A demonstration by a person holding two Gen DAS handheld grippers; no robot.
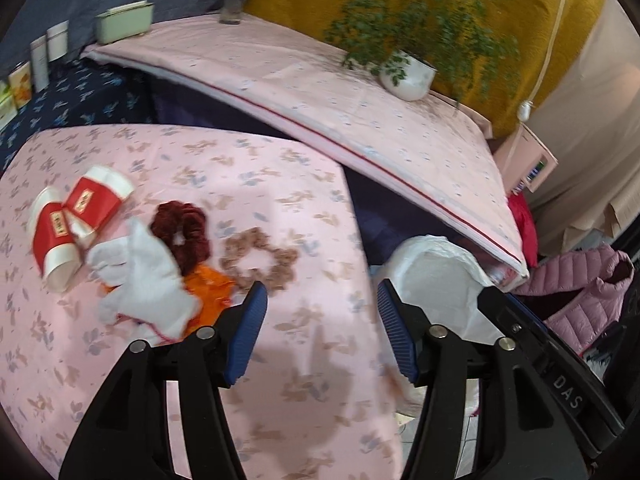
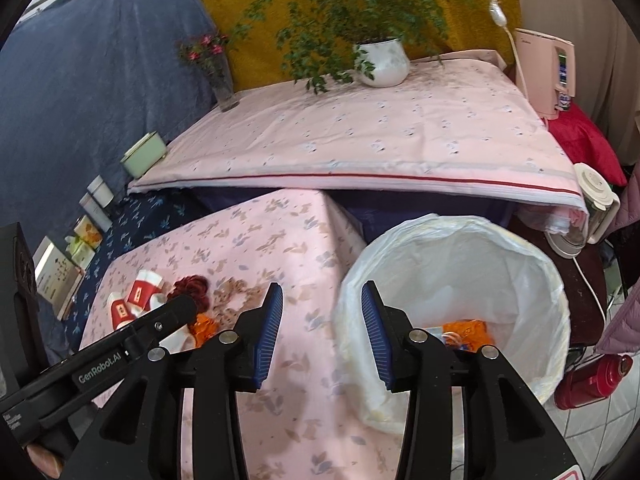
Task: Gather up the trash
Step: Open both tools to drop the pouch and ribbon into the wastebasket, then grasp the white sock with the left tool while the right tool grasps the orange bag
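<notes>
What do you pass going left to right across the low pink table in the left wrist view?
Two red paper cups → white tissue → dark red scrunchie → tan scrunchie → white-lined trash bin, beside the table.

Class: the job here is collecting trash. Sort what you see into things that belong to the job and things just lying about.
Belongs to the job:
paper cups
crumpled tissue
orange wrapper
lined bin
left gripper, open
right gripper, open

Just lying about:
dark red scrunchie
beige scrunchie
potted plant
flower vase
</notes>
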